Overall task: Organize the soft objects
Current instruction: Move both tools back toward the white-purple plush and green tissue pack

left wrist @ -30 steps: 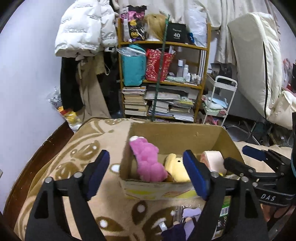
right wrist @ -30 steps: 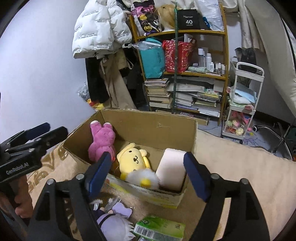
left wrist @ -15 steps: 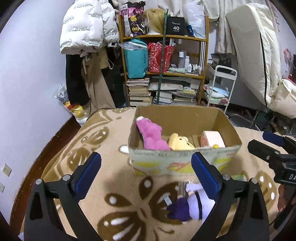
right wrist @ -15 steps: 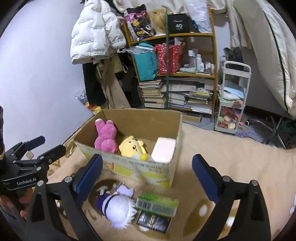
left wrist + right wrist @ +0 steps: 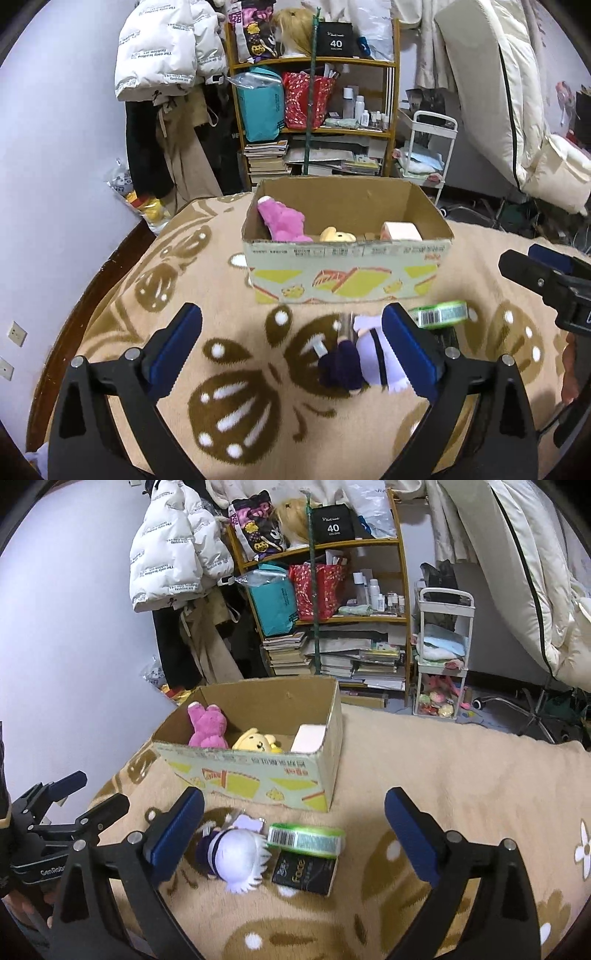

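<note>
1. Both grippers are out over the patterned blanket (image 5: 236, 354). The left gripper (image 5: 291, 347) has its fingers spread wide with only blanket and the edge of a doll between them.
2. The right gripper (image 5: 294, 829) has its fingers spread wide too. Nothing is pinched, and the pads touch nothing.
3. Straight ahead of both sets of fingertips sits the cardboard box (image 5: 347, 275), open at the top.
4. In the box, on the left end, there's a pink plush (image 5: 207, 729) leaning on the wall. Beside it lies a yellow plush (image 5: 258, 742), and at the right end a pale pink block (image 5: 400, 232).
5. Now the loose things: a doll (image 5: 236, 856) with white hair and purple clothes lies on the blanket, between the right gripper's fingers and closer to its left finger. In the left wrist view it lies just inside the right finger.
6. Touching the doll's far side is a green pack (image 5: 304, 840) with a barcode, and a black packet (image 5: 304, 873) lies just nearer than it.
7. The right wrist view shows the black packet and the doll's hair plainly; the left wrist view hides most of the packet behind its right finger.
8. The left wrist view shows the right gripper off past its right finger. The right wrist view shows the left one, gripped by a hand (image 5: 27, 908), beyond its left finger.
</note>
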Demonstrator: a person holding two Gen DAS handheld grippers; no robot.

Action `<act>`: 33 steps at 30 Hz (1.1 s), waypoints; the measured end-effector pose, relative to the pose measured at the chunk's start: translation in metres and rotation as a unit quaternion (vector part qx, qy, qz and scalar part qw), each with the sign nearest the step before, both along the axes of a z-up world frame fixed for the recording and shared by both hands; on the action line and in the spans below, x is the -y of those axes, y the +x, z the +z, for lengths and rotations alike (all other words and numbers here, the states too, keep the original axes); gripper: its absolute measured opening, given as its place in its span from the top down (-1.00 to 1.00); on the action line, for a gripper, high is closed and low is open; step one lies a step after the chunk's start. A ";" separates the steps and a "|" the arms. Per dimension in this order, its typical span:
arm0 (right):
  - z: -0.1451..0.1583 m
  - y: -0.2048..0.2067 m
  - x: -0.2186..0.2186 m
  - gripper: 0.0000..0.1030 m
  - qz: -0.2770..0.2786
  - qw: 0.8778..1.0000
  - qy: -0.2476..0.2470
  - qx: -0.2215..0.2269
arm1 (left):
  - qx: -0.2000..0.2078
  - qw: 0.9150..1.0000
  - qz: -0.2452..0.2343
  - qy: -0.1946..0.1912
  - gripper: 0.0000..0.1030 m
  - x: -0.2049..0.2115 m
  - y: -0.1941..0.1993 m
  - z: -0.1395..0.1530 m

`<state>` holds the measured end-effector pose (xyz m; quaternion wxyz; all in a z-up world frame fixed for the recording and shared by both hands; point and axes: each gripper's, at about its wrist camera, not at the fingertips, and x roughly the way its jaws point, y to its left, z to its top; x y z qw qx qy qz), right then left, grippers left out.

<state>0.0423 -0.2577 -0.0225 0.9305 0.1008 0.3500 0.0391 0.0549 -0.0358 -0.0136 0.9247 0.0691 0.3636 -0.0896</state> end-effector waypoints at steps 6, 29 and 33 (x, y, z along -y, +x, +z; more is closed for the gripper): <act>-0.005 -0.010 0.000 -0.99 -0.002 1.000 0.004 -0.008 | -0.019 1.000 0.000 -0.001 -0.88 -0.004 -0.008 -0.007; -0.032 0.015 -0.012 -0.99 -0.001 0.999 -0.006 -0.046 | -0.063 0.997 -0.012 -0.039 -0.88 0.015 0.015 -0.044; -0.040 0.023 -0.010 -0.99 -0.012 0.998 -0.016 -0.058 | -0.072 0.996 -0.016 -0.041 -0.88 0.023 0.017 -0.050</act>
